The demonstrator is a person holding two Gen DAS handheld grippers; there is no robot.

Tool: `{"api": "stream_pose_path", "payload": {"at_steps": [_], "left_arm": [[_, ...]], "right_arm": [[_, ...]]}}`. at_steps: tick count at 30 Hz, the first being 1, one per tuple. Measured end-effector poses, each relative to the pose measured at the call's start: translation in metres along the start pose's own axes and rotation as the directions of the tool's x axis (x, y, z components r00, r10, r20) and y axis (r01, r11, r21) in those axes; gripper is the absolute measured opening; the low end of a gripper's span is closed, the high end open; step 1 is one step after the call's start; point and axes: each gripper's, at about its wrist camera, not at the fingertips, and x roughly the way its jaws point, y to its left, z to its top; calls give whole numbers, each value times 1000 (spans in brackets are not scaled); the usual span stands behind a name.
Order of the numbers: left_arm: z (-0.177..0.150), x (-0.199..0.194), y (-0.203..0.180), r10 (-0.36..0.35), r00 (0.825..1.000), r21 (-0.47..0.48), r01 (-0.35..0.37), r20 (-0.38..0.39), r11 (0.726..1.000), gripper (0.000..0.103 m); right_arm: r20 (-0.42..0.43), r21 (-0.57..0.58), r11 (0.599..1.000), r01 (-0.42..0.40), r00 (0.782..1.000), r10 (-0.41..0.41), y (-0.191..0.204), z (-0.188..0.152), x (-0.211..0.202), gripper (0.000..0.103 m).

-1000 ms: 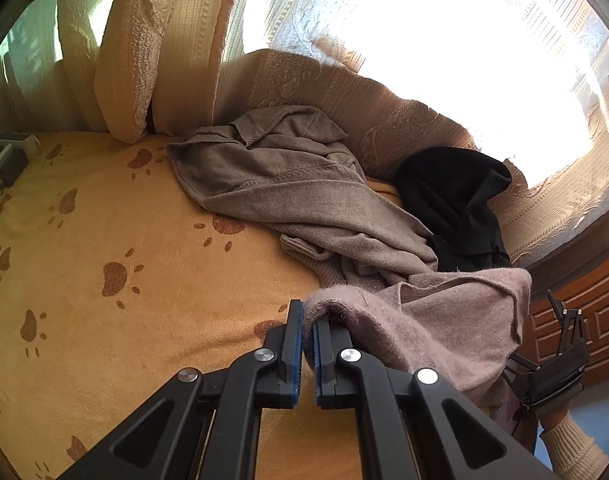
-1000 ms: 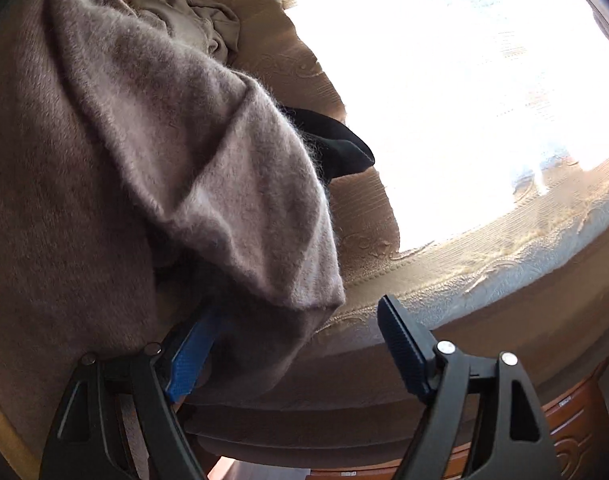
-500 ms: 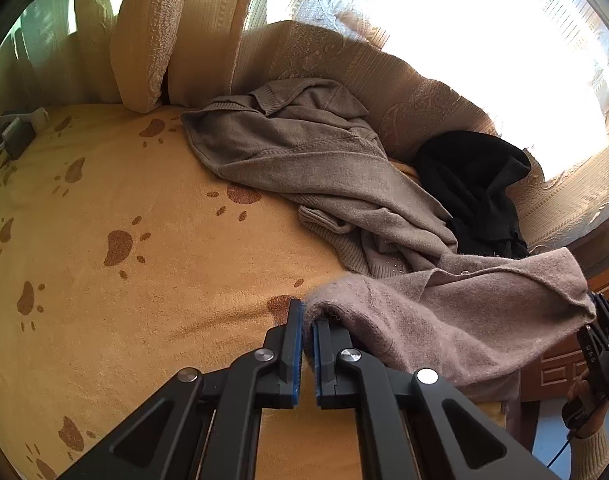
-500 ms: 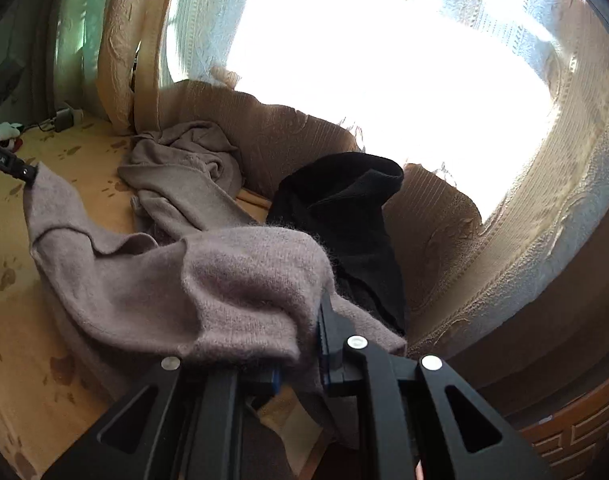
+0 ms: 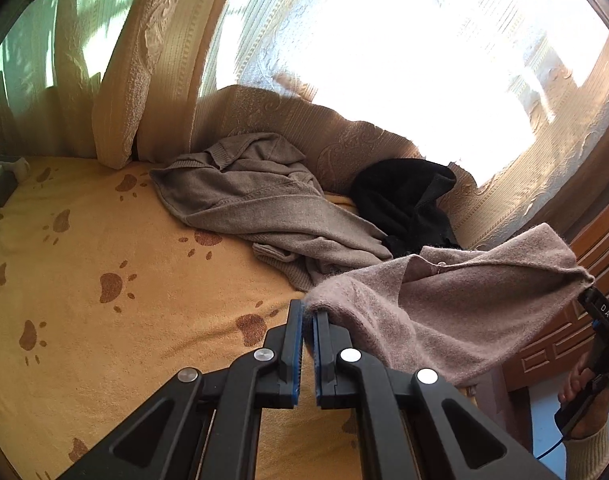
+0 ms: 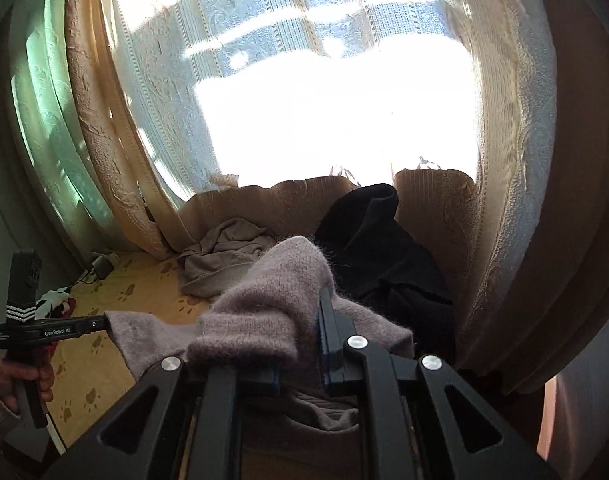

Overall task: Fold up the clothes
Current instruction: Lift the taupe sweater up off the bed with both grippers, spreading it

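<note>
A fuzzy mauve sweater (image 5: 444, 312) hangs stretched between my two grippers above the yellow paw-print bedspread (image 5: 104, 280). My left gripper (image 5: 307, 316) is shut on one corner of it. My right gripper (image 6: 300, 332) is shut on the other end of the sweater (image 6: 276, 296), which bunches over its fingers and hides the tips. The left gripper also shows at the left of the right wrist view (image 6: 100, 325), and the right gripper at the right edge of the left wrist view (image 5: 588, 294).
A grey-brown knit garment (image 5: 256, 200) and a black garment (image 5: 408, 196) lie crumpled at the back of the bed by the curtains (image 5: 160, 60). A charger and cable (image 5: 0, 184) sit at the far left. Wooden furniture (image 5: 564, 340) stands right of the bed.
The right gripper closed on the sweater's end and lifted it up and away from the left. The sweater is now spread between both grippers. The left gripper kept its hold and tilted upward.
</note>
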Motion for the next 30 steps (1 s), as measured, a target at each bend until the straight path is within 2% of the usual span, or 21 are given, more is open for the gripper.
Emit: {"api": "stream_pose_path", "payload": {"at_steps": [4, 7, 10, 14, 16, 18, 20, 23, 25, 27, 30], "left_arm": [[8, -46, 11, -41, 996, 25, 39, 85, 999, 5], [22, -91, 29, -54, 985, 29, 50, 166, 998, 5], [41, -150, 50, -42, 959, 33, 34, 281, 999, 5], [54, -223, 73, -19, 911, 30, 7, 413, 1000, 5], [53, -251, 81, -15, 897, 28, 3, 442, 1000, 5], [46, -268, 79, -28, 893, 42, 11, 450, 999, 5], [29, -276, 72, -31, 884, 64, 2, 466, 998, 5], [-13, -272, 48, -75, 875, 158, -2, 477, 987, 5], [-43, -255, 26, -61, 884, 224, -50, 463, 973, 5], [-76, -232, 4, -18, 893, 277, -120, 450, 953, 6], [-125, -187, -21, 68, 912, 292, -199, 405, 936, 6]], "right_arm": [[78, -6, 1000, 22, 997, -21, 37, 15, -29, 16], [160, -16, 999, 41, 986, -38, 68, 29, -55, 16], [246, -27, 998, 59, 968, -50, 94, 43, -83, 16], [337, -35, 998, 43, 941, -28, 122, 56, -116, 16], [372, -60, 998, 21, 928, 2, 136, 63, -130, 16], [405, -97, 995, 6, 914, 34, 150, 69, -143, 16], [428, -144, 990, -5, 901, 67, 165, 75, -153, 16], [435, -194, 980, -34, 893, 117, 181, 86, -164, 16], [442, -230, 972, -41, 886, 142, 190, 92, -172, 16], [437, -265, 962, -59, 883, 174, 199, 97, -177, 16], [413, -320, 943, -90, 882, 225, 214, 104, -180, 16]]}}
